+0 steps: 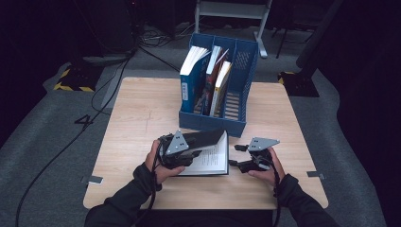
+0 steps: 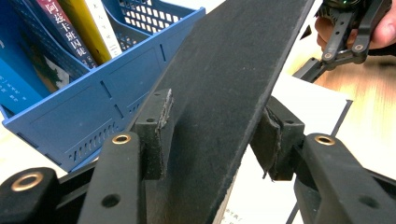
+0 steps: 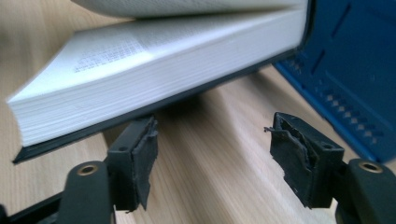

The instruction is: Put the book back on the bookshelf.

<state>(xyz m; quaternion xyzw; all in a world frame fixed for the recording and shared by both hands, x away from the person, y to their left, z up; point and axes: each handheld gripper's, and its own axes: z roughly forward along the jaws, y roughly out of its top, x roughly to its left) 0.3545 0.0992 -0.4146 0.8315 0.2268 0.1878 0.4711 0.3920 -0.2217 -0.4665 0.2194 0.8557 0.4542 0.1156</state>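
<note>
**Cover lifted, pages loose: the book could slip or tear**

The wooden table [image 1: 142, 118], pale and smooth-grained, carries everything, and the blue plastic rack [image 1: 236, 85] stands on it as the landmark: stiff walls, slotted sides, three upright books [image 1: 208, 78] in its compartments. Just in front of the rack lies the open book [image 1: 210, 158], flat on the table.

The left gripper [image 2: 212, 135] pinches the book's black cover [image 2: 233, 70], a stiff, matte, slightly rough board tilted up from the pages, with a pad pressed on either face. The right gripper [image 3: 212, 158] sits on the side of the book away from the left one, jaws spread and holding nothing, its worn, ragged pads [image 3: 289, 149] low over the wood beside the thick white block of pages [image 3: 154, 70].

The risks, as I judge them: the whole grip is on one board, so a hard pull strains the hinge or drags the book into the rack. The grip sits near the cover's edge, so it may slide free and slap down. And that right jaw near the bottom cover could snag the page edges if it closes carelessly.
</note>
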